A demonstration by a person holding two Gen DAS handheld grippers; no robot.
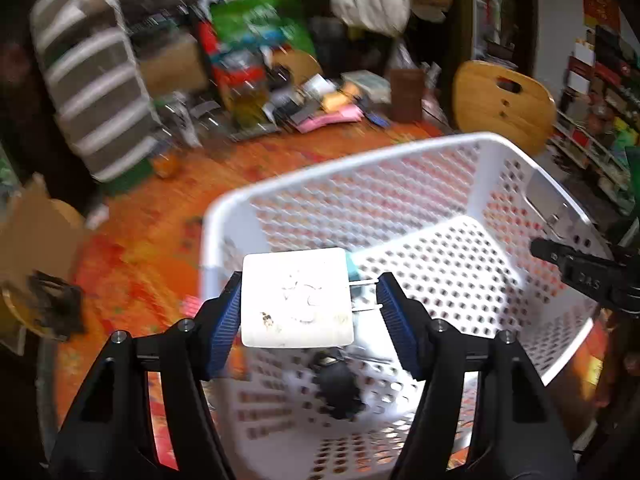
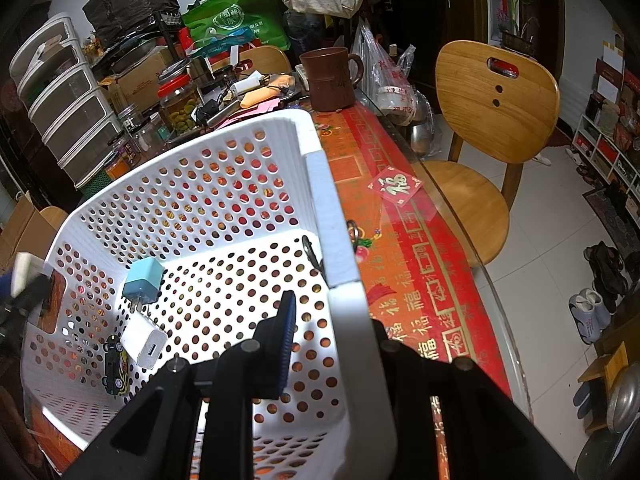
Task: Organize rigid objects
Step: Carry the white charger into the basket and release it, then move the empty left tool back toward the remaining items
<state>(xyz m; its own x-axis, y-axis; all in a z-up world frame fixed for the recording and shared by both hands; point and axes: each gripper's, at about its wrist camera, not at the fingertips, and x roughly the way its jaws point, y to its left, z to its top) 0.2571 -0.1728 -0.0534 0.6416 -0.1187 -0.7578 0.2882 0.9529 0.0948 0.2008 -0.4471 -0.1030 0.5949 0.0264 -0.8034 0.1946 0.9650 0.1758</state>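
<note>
A white perforated basket [image 1: 360,168] stands on the red-orange table; it also shows in the right wrist view [image 2: 320,184]. My left gripper [image 1: 310,308] is open above the basket's near-left rim; a flat white square object [image 1: 298,298] sits between its blue pads, touching the left pad with a gap at the right one. Inside the basket lie a light-blue plug adapter [image 2: 143,280], a white charger [image 2: 144,342] and a small toy car [image 2: 115,364]. My right gripper [image 2: 332,336] is shut on the basket's right wall, one finger inside, one outside.
Table clutter at the back: a brown mug [image 2: 330,78], a jar [image 2: 180,106], a green bag [image 2: 236,20] and plastic drawers [image 2: 64,100]. A wooden chair [image 2: 492,108] stands right of the table. A red card [image 2: 396,185] lies on the tablecloth.
</note>
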